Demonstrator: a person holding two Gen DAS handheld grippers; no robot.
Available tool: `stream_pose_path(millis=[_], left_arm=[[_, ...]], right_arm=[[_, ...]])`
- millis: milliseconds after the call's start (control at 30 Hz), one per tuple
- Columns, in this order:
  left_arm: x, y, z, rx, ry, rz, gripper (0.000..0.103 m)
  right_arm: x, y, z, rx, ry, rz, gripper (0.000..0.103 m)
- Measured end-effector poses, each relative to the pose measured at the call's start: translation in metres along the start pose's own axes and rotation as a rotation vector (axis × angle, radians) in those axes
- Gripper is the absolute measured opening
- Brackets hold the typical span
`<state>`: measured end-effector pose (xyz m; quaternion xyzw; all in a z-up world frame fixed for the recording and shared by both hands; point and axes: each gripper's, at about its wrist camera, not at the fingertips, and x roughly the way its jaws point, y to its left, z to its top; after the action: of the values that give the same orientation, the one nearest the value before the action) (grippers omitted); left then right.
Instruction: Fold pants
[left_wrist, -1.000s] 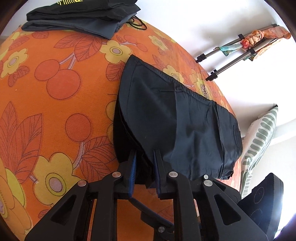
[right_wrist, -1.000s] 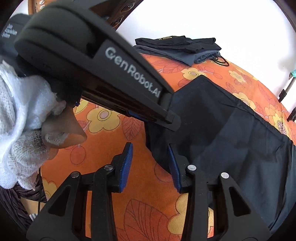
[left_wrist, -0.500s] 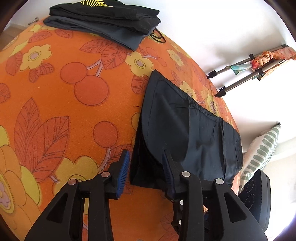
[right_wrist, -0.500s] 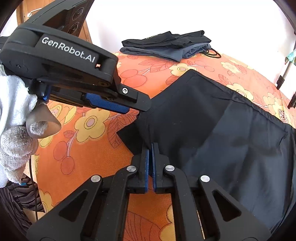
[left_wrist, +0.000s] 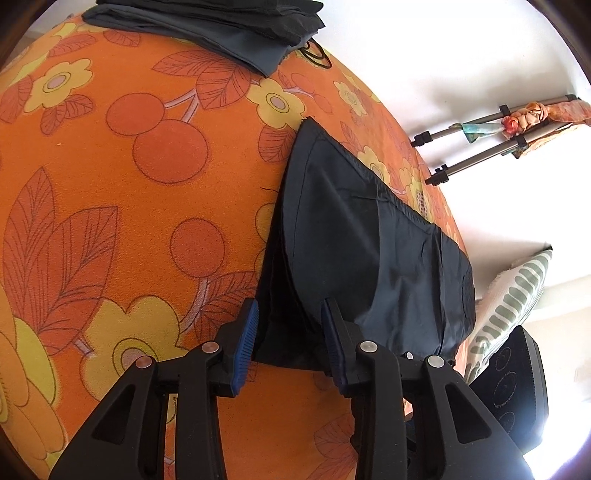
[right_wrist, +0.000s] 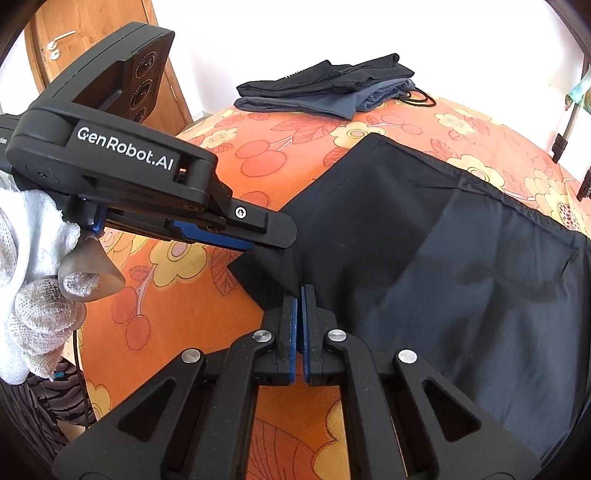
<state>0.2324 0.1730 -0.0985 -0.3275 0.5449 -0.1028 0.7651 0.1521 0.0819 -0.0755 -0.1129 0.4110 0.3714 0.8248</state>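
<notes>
dark pants (right_wrist: 436, 266), folded flat, lie on an orange flowered bed cover (left_wrist: 122, 206); in the right wrist view their long axis runs from the near-left corner toward the far right, the gathered hem along the far edge. right gripper (right_wrist: 299, 295) — jaws pressed together on the near edge of the pants, a fold of cloth pinched between the blue pads. left gripper (left_wrist: 288, 325) — jaws partly apart and closing, straddling the near corner of the pants (the pads do not visibly press on the cloth). the left gripper is borne by a hand in a white mesh glove (right_wrist: 33, 295). well apart at the far edge of the bed lies a stack of folded dark garments (right_wrist: 325, 88) with a black cord beside it. a striped pillow (left_wrist: 513, 299) lies off the right side, metal tripod legs (left_wrist: 480, 147) beyond; a wooden door (right_wrist: 103, 48) stands behind the bed.
</notes>
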Motion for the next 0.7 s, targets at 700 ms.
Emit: stream_pose_path(millis=[700], left_arm=[[0.009,-0.011,0.008,-0.027,0.013,-0.091,0.011]], right_arm=[[0.006,0.018,0.004,-0.053,-0.012,-0.056,0.011]])
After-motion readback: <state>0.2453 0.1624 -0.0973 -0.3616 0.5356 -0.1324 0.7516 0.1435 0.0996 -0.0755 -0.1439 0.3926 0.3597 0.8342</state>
